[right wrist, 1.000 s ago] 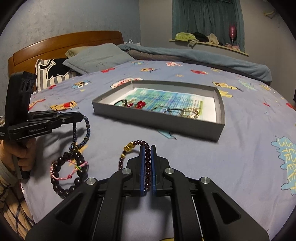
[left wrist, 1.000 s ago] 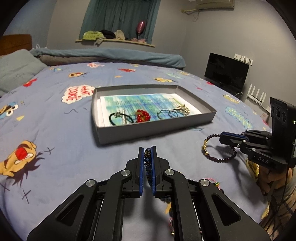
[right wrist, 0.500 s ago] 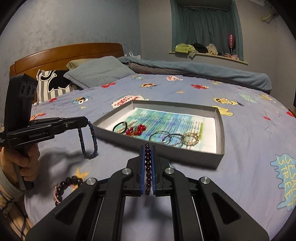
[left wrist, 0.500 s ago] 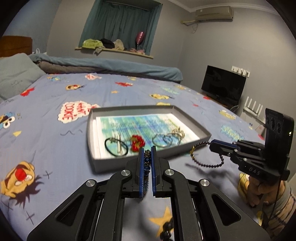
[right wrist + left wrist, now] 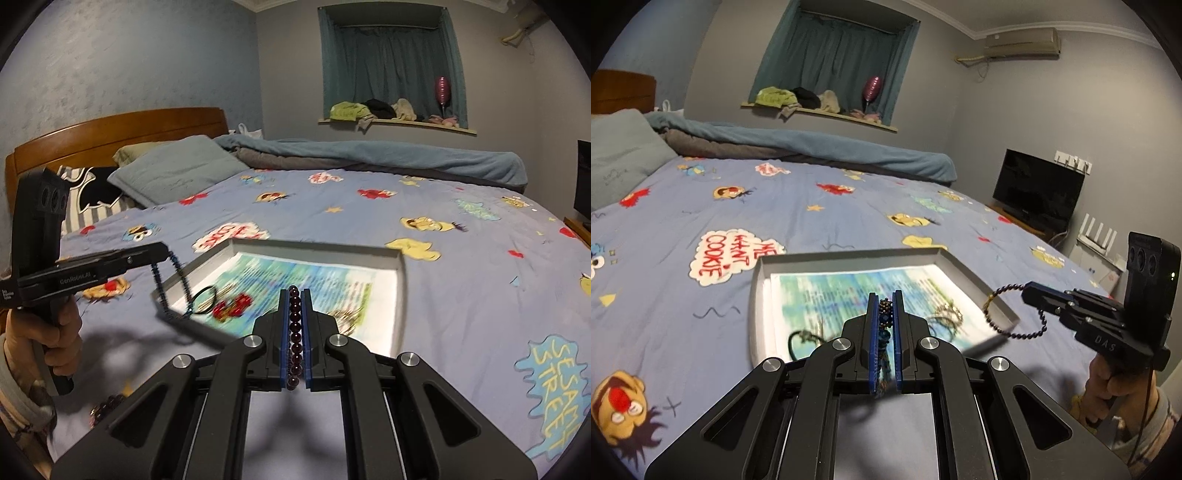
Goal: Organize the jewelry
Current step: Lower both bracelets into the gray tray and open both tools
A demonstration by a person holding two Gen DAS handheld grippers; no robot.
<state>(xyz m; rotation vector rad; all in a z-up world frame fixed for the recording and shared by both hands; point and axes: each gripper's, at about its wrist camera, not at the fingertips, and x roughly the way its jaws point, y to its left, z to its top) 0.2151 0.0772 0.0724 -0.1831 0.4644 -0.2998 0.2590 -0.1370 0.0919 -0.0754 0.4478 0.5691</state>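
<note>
Left tool [image 5: 885, 306] pinches blue bracelet [image 5: 885, 314] (right tool [image 5: 294, 299], maroon bracelet [image 5: 294, 325]).

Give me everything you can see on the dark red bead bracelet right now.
The dark red bead bracelet is a string of round, glossy, maroon beads. The right tongs are shut on it, a row of beads lying along the gap between the blue pads. From the left wrist view its loop hangs free over the near right corner of the grey tray, with a gold bead.
</note>
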